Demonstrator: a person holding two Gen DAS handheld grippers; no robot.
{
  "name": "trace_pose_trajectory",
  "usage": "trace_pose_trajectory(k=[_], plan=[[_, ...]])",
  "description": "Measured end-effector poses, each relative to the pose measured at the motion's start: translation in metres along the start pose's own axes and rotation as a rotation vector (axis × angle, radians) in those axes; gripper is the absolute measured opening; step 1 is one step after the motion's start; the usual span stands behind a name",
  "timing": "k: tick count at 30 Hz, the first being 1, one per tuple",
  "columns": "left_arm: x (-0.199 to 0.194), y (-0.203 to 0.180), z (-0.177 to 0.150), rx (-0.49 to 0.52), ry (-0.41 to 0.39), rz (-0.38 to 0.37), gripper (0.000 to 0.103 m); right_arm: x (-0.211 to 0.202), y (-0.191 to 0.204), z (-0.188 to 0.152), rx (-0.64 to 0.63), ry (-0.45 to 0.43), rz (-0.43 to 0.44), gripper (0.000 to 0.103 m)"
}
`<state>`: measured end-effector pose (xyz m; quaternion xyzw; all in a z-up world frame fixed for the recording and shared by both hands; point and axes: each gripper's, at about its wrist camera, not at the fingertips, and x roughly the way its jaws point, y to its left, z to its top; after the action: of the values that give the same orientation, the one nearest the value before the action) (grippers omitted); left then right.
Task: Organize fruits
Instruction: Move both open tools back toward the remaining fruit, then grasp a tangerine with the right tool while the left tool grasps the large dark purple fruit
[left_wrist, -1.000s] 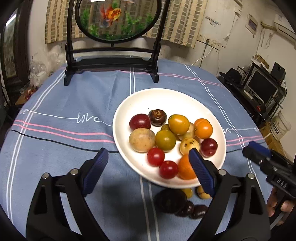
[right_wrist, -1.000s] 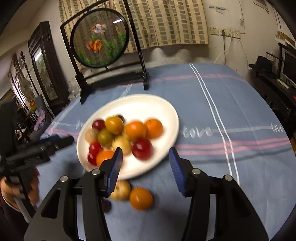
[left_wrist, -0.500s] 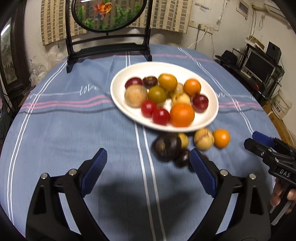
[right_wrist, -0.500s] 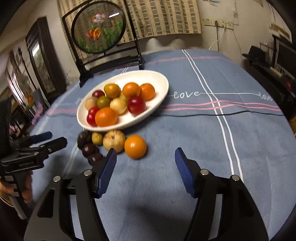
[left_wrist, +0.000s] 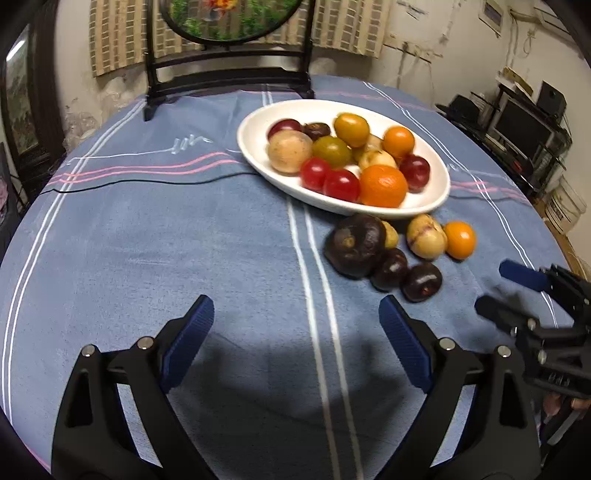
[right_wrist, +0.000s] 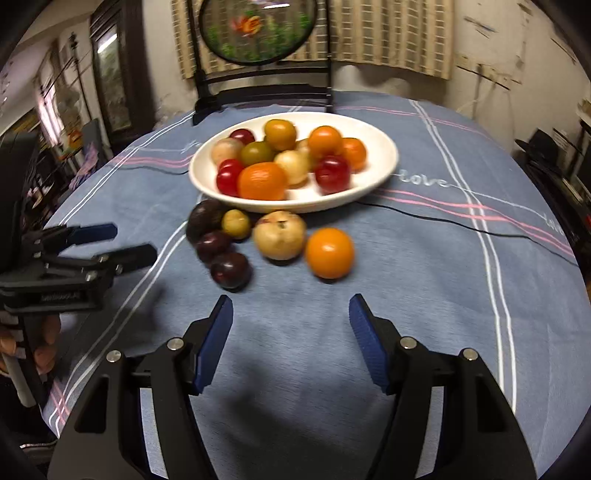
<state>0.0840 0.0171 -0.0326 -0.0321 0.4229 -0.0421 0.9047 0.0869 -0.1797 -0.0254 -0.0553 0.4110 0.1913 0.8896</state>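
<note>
Both tools hover empty over the desk — left tool spread wide, right tool apart after just opening — short of the loose fruits.

White plate of red, orange and olive fruits; blue worktop cloth striped white and pink.

Bare blue tablecloth lies open on the near side of the white plate — except for a cluster of loose fruit touching its near rim. Behind the plate a black-framed round screen blocks the far edge — both sides of the plate are clear cloth.
</note>
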Motion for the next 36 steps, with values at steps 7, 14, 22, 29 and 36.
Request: trace_pose_trajectory(k=[7,14,22,29,36], plan=[[0.008,0.011,0.003,-0.039,0.003,0.001,0.093,0.011,-0.005,0.008,-0.019,0.023,-0.084,0.066],[0.022,0.017,0.001,-0.077,0.069,-0.08,0.093,0.03,-0.016,0.016,-0.014,0.081,-0.108,0.055],[0.025,0.014,0.001,-0.076,0.079,-0.097,0.093,0.056,-0.019,0.034,0.002,0.123,-0.127,0.039],[0.025,0.013,0.001,-0.07,0.081,-0.092,0.094,0.047,-0.02,0.031,0.037,0.101,-0.099,0.035],[0.014,-0.007,0.005,0.017,0.037,-0.057,0.093,0.023,-0.026,0.022,0.076,0.052,-0.05,0.036]])
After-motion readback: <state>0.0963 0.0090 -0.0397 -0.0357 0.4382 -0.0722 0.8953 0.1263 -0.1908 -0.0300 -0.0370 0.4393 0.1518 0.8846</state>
